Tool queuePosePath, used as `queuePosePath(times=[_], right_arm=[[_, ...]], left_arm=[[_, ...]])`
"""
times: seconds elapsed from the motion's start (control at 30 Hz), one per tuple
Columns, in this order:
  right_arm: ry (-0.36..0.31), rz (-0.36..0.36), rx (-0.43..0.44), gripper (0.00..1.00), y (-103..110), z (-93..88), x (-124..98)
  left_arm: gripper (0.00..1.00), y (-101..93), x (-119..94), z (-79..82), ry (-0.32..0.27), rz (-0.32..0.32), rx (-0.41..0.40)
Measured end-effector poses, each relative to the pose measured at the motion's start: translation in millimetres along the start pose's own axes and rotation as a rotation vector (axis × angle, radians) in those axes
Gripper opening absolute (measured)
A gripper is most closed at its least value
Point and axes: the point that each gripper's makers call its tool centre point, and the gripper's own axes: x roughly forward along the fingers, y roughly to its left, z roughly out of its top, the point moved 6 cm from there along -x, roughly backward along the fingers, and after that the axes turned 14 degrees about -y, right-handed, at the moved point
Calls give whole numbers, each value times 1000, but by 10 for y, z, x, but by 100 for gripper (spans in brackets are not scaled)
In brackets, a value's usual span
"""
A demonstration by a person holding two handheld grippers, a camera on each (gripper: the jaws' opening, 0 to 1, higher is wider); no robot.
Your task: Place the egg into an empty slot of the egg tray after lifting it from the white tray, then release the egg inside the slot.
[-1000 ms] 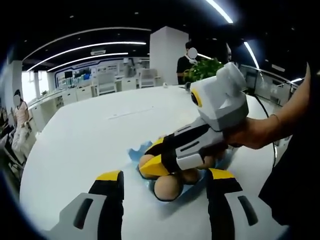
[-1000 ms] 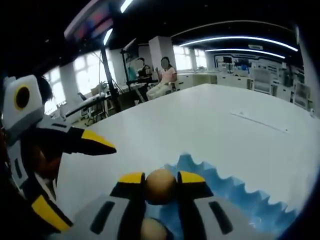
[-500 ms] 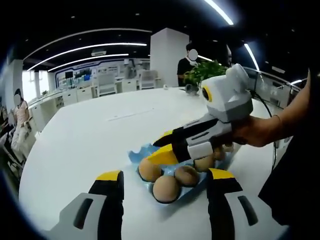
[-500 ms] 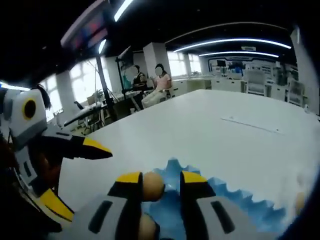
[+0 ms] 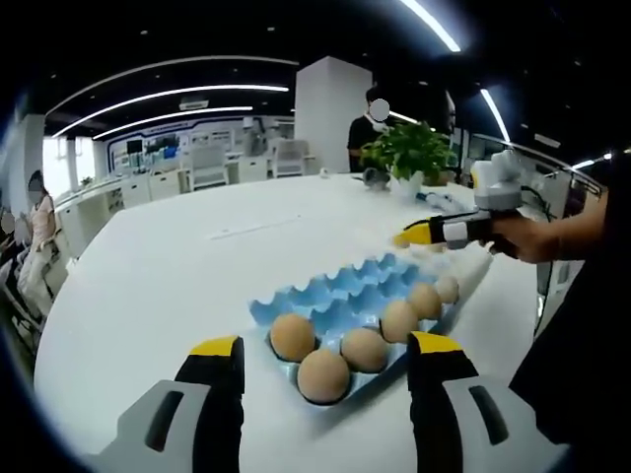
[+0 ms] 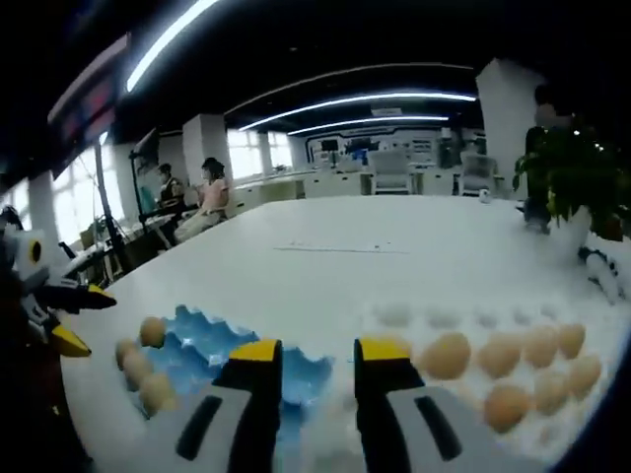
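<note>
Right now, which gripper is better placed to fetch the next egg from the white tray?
Right. The right gripper, jaws open and empty, faces the white tray and its eggs. The left gripper hangs by the blue egg tray.

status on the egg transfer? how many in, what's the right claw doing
Done: five eggs sit in the blue egg tray, nearest one in the front corner. In hand: nothing; the right claw is open and empty, pointing between the blue tray and the white tray. Left: several eggs on the white tray, and empty blue slots. The left claw is open, idle.
</note>
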Motion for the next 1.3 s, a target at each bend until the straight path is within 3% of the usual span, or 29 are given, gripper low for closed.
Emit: queuePosePath(times=[0.13,0.27,0.63,0.8,1.1,1.3], right_arm=[[8,-109,-31,28,-353,-24,-164],[33,-140,-11,29,-479,-101,-215],[92,-132,-6,28,-482,-314,-219],[62,-110,-62,26,-469,-340,-225],[45,-100,-63,25,-469,-315,-245],[-27,-109,-43,25,-441,-93,-295]], left_arm=[[68,-8,-3,-3,4,-3,1],[69,-2,7,4,-1,-1,1],[68,-18,-6,1,5,3,-1],[68,-10,-6,-1,6,8,-3],[68,-14,1,21,3,6,6],[68,6,-30,9,3,19,-2]])
